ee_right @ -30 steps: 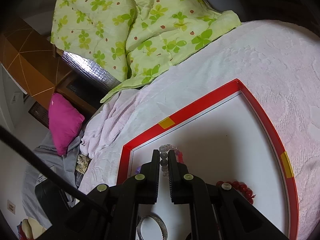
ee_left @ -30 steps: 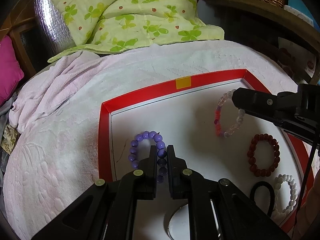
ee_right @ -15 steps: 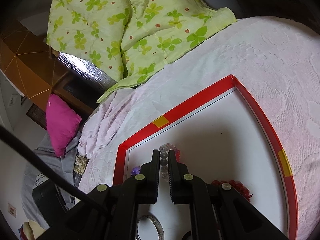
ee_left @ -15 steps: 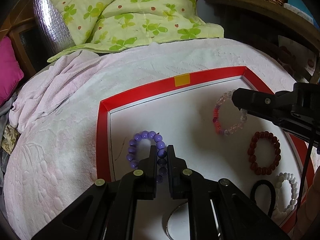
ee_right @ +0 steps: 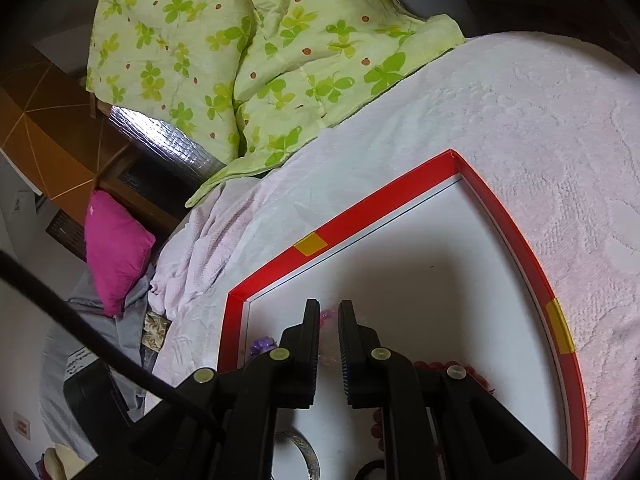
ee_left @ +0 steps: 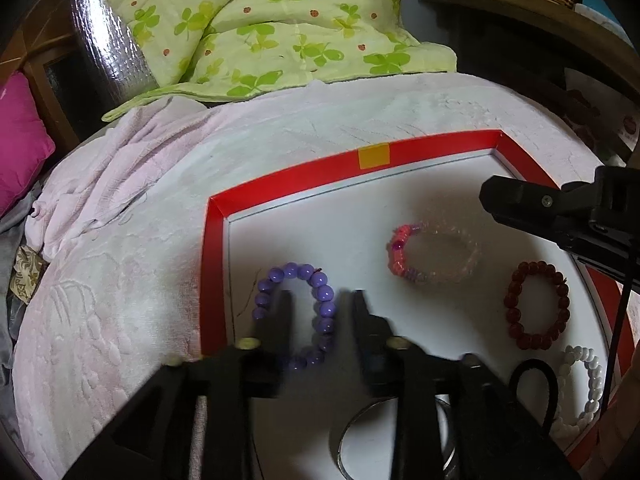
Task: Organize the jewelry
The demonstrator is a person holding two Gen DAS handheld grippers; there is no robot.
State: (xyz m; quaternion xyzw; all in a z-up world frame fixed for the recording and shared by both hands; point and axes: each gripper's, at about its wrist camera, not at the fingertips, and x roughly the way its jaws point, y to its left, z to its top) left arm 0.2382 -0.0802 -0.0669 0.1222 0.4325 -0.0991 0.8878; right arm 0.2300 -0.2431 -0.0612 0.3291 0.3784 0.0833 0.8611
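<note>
Pink blanket [ee_left: 120, 300] | red tray [ee_left: 420, 154] | left gripper [ee_left: 322, 308] opening astride purple bracelet [ee_left: 320, 300] | right gripper [ee_right: 329, 316] opening, nothing held.

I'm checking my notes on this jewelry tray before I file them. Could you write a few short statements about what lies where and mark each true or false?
1. The purple bead bracelet lies in the tray near its left wall. True.
2. The left gripper is clamped shut on the purple bead bracelet. False: its jaws are opening, with part of the bracelet between them.
3. The dark red bead bracelet lies outside the tray on the pink blanket. False: it lies inside the tray.
4. A white bead bracelet lies beside a black hair tie. True.
5. The tray's rim is blue. False: it is red with a yellow patch.
</note>
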